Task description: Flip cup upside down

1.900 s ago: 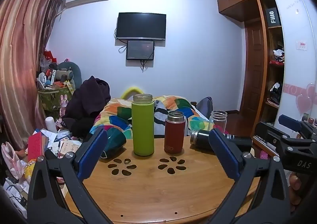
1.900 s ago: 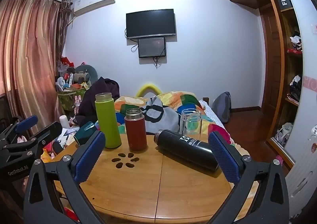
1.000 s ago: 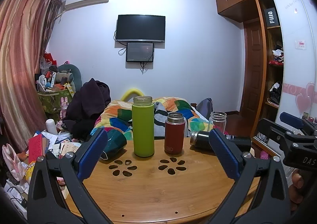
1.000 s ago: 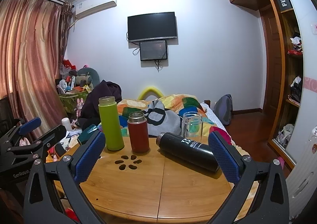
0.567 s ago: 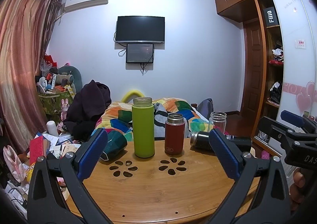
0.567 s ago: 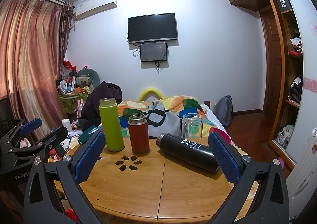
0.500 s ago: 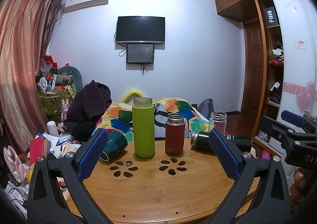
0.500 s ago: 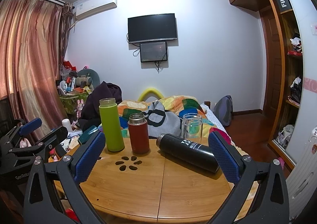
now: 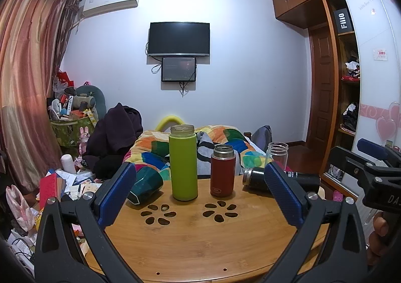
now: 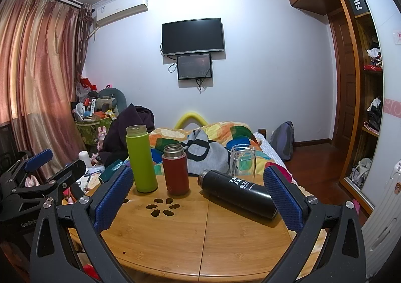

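On a round wooden table [image 9: 190, 240] [image 10: 195, 238] stand a tall green bottle [image 9: 183, 162] [image 10: 140, 159], a red flask [image 9: 222, 170] [image 10: 175, 169] and a clear glass cup [image 9: 277, 154] [image 10: 242, 161], all upright with open tops. A black bottle [image 9: 255, 176] [image 10: 238, 192] and a dark green cup [image 9: 144, 184] [image 10: 110, 173] lie on their sides. My left gripper [image 9: 199, 195] and right gripper [image 10: 198, 199] are both open and empty, held above the near table edge, short of the vessels.
A bed with a colourful quilt [image 9: 225, 140] lies behind the table. Clutter and papers [image 9: 65, 182] pile up at the left. A wardrobe [image 10: 371, 107] stands at the right. Flower-shaped cutouts [image 9: 158, 213] pierce the tabletop.
Both views have drifted only slightly; the vessels sit a little higher in frame than 1.9 s ago. Nothing on the table has moved and both grippers stay open.
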Tool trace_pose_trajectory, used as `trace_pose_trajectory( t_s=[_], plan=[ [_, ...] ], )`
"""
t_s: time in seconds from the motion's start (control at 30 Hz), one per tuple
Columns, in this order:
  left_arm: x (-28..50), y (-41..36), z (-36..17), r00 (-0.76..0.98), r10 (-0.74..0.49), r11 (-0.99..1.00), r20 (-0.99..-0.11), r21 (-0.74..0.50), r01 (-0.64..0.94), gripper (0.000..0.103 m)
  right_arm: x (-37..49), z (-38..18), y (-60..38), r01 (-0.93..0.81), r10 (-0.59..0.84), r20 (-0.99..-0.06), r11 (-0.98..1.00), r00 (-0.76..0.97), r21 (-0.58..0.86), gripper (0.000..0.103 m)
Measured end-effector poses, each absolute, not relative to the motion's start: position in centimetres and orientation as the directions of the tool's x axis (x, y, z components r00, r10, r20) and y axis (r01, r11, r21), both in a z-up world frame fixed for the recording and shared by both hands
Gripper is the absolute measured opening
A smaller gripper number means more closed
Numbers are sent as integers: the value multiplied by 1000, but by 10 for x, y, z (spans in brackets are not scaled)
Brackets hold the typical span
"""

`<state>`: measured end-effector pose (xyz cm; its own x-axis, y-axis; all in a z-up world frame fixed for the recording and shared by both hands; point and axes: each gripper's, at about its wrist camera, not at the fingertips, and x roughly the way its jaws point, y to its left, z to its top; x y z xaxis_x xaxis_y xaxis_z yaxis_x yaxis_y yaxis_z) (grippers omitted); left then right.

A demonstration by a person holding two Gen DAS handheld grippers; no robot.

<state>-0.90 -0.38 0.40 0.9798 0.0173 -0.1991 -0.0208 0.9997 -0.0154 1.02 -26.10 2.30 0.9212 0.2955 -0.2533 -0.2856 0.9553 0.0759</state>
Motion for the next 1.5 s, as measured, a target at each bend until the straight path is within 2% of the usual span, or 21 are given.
trace_pose_trajectory(
  t_s=[1.03,1.23,1.5],
  plan=[
    [6,-1,-3,972,19,1000,-233,-3,-21,103,22,18,-259,-291,300,-276,954,913,74,103],
    [39,7,-9,958,6,1000,-287,3,-6,103,37,7,-264,-276,288,-306,958,907,85,103],
    [143,31,-30,890,24,999,-455,-13,-34,103,59,-13,-276,-252,275,-355,961,893,111,103]
  ],
)
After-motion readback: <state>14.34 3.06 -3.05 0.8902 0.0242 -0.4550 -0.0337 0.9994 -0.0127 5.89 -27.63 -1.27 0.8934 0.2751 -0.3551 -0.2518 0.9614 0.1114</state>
